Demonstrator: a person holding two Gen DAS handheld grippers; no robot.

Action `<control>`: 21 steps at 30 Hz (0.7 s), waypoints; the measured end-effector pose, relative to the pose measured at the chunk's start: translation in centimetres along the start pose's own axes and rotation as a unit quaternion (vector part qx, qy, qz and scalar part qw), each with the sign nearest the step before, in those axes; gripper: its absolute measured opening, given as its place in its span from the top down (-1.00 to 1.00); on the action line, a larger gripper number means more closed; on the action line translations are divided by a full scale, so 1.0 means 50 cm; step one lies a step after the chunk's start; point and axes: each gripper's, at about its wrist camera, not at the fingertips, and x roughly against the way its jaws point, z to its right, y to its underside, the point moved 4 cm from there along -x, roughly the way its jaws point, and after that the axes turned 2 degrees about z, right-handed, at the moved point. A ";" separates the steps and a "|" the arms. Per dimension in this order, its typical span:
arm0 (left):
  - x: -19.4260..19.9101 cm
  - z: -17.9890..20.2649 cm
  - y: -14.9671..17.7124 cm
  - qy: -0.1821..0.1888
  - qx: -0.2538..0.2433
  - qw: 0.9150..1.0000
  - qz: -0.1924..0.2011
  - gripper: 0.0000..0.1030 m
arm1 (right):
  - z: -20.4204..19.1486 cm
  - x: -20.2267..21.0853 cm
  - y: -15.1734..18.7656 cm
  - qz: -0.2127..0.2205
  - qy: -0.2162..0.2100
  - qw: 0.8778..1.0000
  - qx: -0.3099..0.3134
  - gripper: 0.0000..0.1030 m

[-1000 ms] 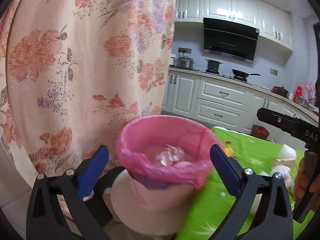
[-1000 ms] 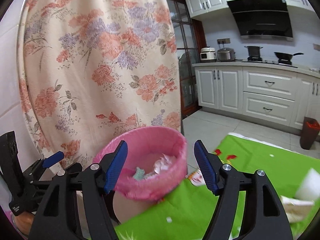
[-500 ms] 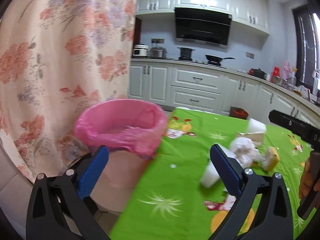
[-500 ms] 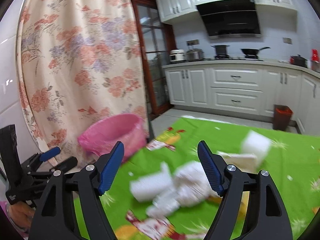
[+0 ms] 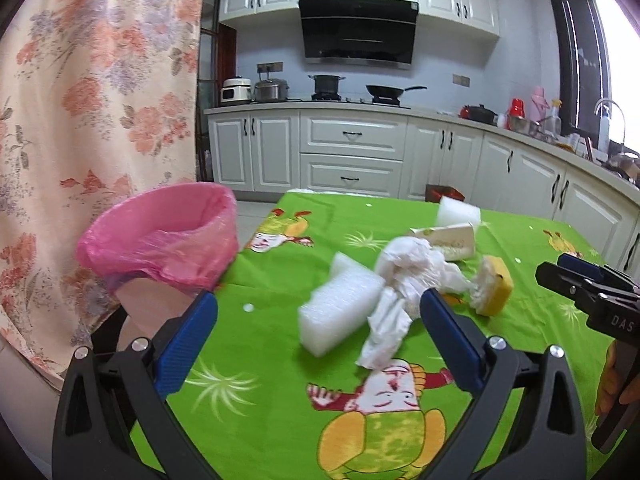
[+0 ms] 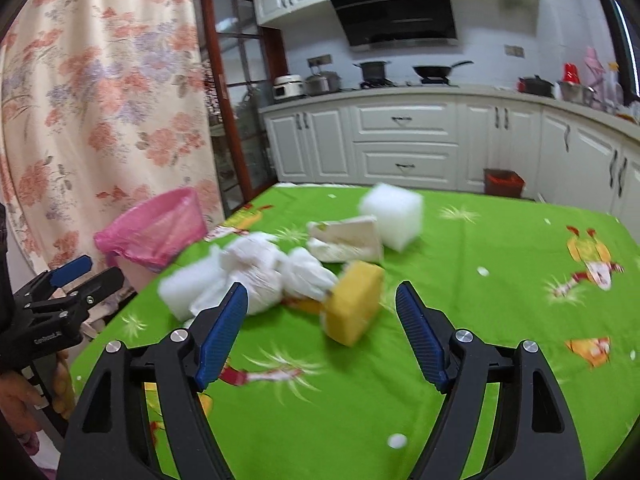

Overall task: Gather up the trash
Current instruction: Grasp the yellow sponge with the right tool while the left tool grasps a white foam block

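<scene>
Green patterned cloth on desk [image 5: 280,360], trash heaped mid-desk. White foam block [image 5: 340,312] lying between the left gripper [image 5: 318,316] fingers in view, nearer the right one; crumpled white plastic/tissue wad [image 5: 412,276] touching the block, w/ a tail trailing toward the right finger [image 5: 448,340]. Left fingers spread wide, nothing pinched, pads apart from the trash.

Right gripper [image 6: 320,320] fingers also spread, empty. Yellow sponge [image 6: 354,304] tilted, sitting between them, closer to the right finger; same white wad [image 6: 264,272] just past the left fingertip [image 6: 224,328]. Behind: cream wedge-shaped carton, prob. paper [image 6: 348,238], touching a second white foam cube [image 6: 394,216]. Blur makes edges soft.

Pink-lined bin [image 5: 164,236] off the desk's left edge, rim abt level w/ the cloth, just beside the corner; floral curtain [image 5: 88,100] close behind it. Open green cloth to the right and near side of the heap, only small white crumbs there. Far desk edge facing white kitchen cabinets [image 6: 404,144], floor gap between. Hand visible on each gripper handle at frame edges.
</scene>
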 end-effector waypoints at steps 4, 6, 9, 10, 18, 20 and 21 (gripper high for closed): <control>-0.016 0.020 0.009 0.005 -0.017 1.000 -0.009 -0.90 | 0.028 -0.017 0.015 -0.014 0.013 1.000 -0.014 -0.41; -0.024 0.024 0.013 0.006 -0.020 1.000 -0.012 -0.90 | 0.035 -0.030 0.021 -0.022 0.015 1.000 -0.017 -0.41; -0.038 0.023 0.018 0.006 -0.020 1.000 -0.018 -0.90 | 0.035 -0.048 0.026 -0.032 0.016 0.999 -0.016 -0.41; -0.042 0.021 0.020 0.005 -0.018 1.000 -0.020 -0.90 | 0.033 -0.056 0.027 -0.036 0.017 0.999 -0.015 -0.41; -0.090 -0.009 0.017 0.005 -0.005 0.999 -0.039 -0.90 | 0.022 -0.128 0.028 -0.070 0.021 0.997 -0.011 -0.41; -0.108 -0.014 0.016 0.005 -0.003 0.999 -0.047 -0.90 | 0.021 -0.141 0.026 -0.076 0.021 0.997 -0.012 -0.41; -0.115 -0.016 0.017 0.006 -0.002 0.999 -0.050 -0.89 | 0.021 -0.147 0.025 -0.078 0.020 0.997 -0.014 -0.41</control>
